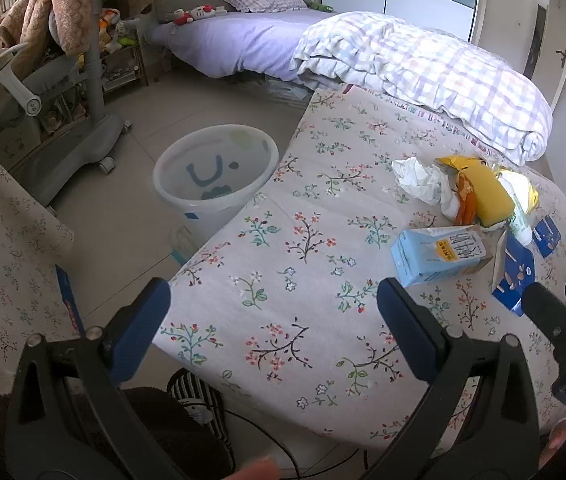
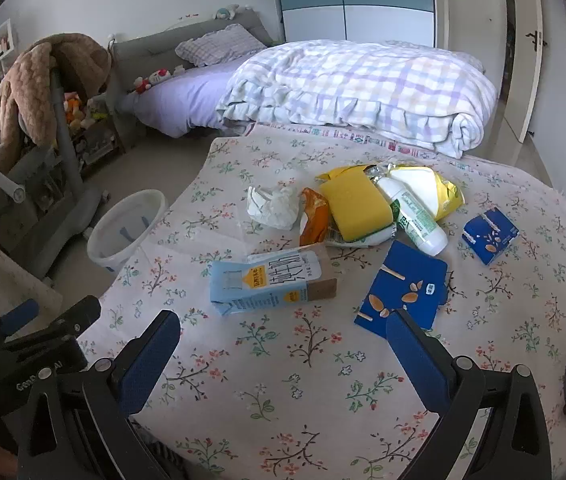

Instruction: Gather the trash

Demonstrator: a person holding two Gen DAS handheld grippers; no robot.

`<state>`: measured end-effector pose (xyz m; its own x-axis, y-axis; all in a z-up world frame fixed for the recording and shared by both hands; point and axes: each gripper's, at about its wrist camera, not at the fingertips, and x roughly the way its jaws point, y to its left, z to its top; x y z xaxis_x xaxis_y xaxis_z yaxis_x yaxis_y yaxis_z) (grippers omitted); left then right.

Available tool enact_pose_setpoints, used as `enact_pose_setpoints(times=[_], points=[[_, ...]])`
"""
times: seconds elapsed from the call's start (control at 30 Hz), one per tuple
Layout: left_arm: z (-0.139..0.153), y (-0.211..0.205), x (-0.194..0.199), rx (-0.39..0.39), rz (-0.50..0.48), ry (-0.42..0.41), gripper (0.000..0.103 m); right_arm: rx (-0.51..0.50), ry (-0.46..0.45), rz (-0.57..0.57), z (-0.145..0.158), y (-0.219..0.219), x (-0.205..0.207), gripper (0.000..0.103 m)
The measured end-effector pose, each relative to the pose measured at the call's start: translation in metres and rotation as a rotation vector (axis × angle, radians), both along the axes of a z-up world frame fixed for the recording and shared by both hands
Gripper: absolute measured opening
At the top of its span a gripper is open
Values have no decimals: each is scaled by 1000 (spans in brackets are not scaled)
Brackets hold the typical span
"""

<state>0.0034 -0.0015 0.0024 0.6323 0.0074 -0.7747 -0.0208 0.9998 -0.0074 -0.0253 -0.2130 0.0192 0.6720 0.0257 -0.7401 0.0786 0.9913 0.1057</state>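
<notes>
Lay flat near the table (image 2: 267,392) middle: milk carton (image 2: 271,280), probably light, stiff, best pinched across its long sides. Hung spread wide and empty: left gripper (image 1: 273,330), right gripper (image 2: 283,354).

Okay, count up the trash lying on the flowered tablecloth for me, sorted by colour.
Blue: 3, a light blue milk carton, flattened dark blue box, small dark blue box
Yellow: 2, sponge, foil bag
White: 2, crumpled tissue, plastic bottle
Orange: 1, wrapper
Total: 8
</notes>
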Motion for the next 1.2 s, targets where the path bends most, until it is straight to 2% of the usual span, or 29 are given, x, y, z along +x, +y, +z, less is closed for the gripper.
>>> enact_pose_setpoints(times=[1.2], points=[[3,2,1,-7,2,-5,102,8,5,-8,-2,-2,1,103]])
